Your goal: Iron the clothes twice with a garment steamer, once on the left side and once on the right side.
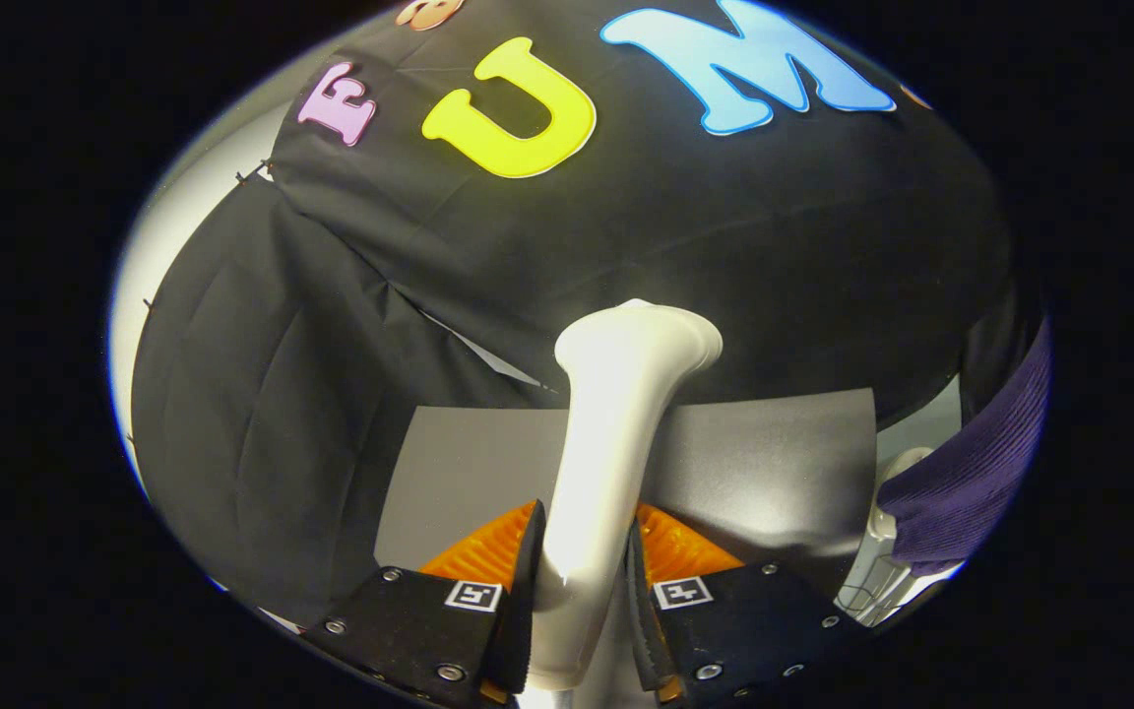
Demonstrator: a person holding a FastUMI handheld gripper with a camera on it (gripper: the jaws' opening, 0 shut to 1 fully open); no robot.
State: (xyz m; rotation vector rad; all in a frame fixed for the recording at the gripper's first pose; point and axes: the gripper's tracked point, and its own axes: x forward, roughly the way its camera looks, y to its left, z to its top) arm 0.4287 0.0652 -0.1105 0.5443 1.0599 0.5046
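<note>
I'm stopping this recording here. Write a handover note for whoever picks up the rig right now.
Tongs: shut on the white garment steamer, gripping its handle, head pointing up and away.
Purple garment: off to the right, beyond the tongs, apart from the steamer head.
Grey surface: lies behind the steamer.
Done: steamer picked up.
Left: the steamer is not on the cloth, so plan on both passes, left side and right side.

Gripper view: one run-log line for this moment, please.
gripper shut on steamer | steamer upright between fingers | purple garment off to the right, not touched | gray board behind
</note>
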